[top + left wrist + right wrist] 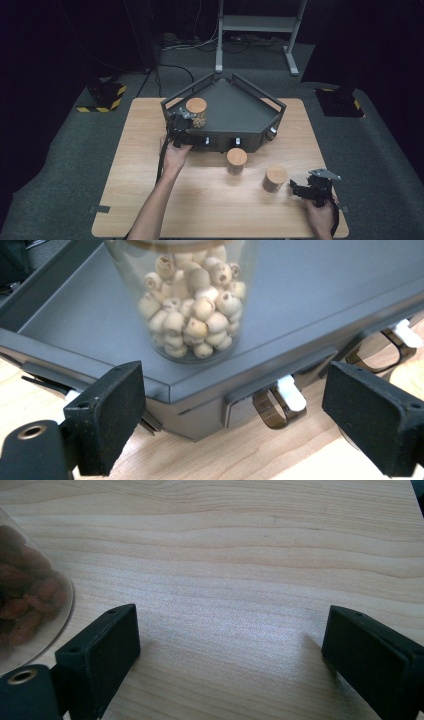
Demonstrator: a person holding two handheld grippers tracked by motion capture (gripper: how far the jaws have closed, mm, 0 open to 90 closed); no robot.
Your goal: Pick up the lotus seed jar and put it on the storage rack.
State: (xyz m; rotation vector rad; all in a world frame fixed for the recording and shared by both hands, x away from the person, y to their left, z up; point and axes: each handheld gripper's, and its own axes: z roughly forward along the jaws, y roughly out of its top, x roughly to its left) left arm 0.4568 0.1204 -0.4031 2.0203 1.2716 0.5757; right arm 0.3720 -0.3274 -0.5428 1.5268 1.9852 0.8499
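A clear jar of pale round seeds (192, 295) with a wooden lid (196, 105) stands in the front left corner of a dark grey tray (240, 107). My left gripper (181, 125) (240, 415) is open just in front of that corner, jaws wide, with the jar beyond them and untouched. Two more wooden-lidded jars stand on the table: one (236, 160) before the tray, one with brown nuts (274, 178) (22, 605) further right. My right gripper (297, 188) (230, 655) is open low over the bare wood, just right of the nut jar.
The tray's front wall carries white-tipped latches (287, 397). The light wooden table (210, 200) ends close behind my right hand at its right edge. Beyond the table are a metal stand (257, 30) and yellow-black striped floor bases (102, 97).
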